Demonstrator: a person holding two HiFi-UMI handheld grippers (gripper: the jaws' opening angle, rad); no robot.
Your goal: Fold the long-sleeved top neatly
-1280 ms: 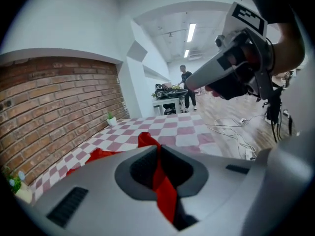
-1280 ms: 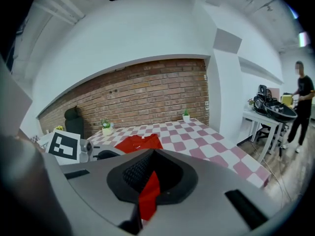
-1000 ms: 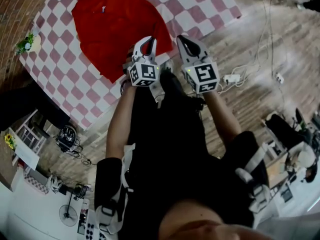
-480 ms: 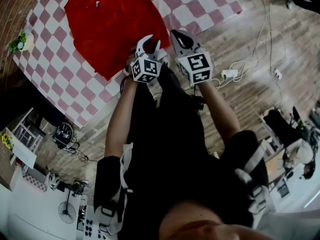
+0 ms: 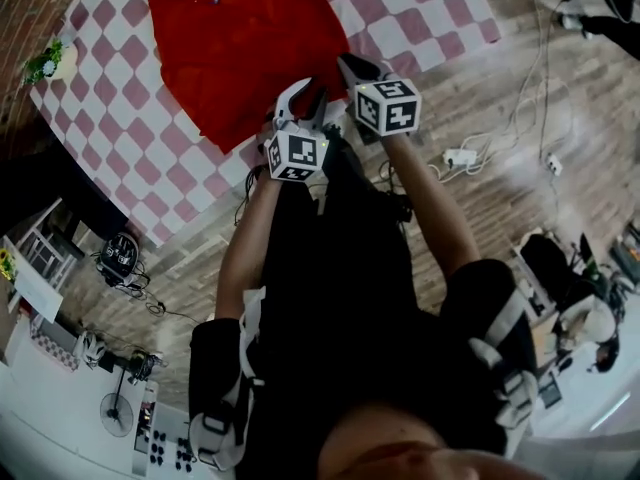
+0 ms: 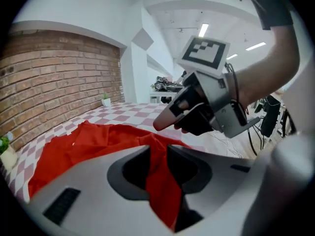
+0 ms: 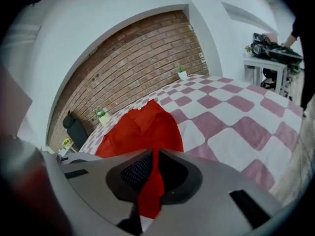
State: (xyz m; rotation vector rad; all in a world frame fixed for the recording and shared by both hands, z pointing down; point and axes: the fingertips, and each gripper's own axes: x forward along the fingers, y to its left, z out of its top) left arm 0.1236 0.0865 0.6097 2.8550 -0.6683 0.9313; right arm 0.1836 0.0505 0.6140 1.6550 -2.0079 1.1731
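Note:
The red long-sleeved top point(image 5: 245, 43) lies spread on a pink-and-white checked cloth point(image 5: 130, 138), with both grippers at its near edge. My left gripper point(image 5: 303, 93) has its jaws opening; a strip of the red top point(image 6: 88, 141) hangs loosely in the gap of the left gripper point(image 6: 158, 150). My right gripper point(image 5: 355, 65) sits just right of it, low over the cloth. In the right gripper view the right gripper point(image 7: 153, 154) is shut on a thin fold of the red top point(image 7: 142, 127). The right gripper point(image 6: 170, 119) also shows in the left gripper view.
A brick wall point(image 7: 133, 53) runs behind the cloth, with a small potted plant point(image 5: 48, 63) at its corner. A power strip point(image 5: 462, 156) and cables lie on the wooden floor to the right. Shelves and clutter point(image 5: 40, 268) stand at the left.
Both grippers have moved toward the top's near edge; the right one has come down and forward the most. The left gripper's jaws have spread apart around the fabric.

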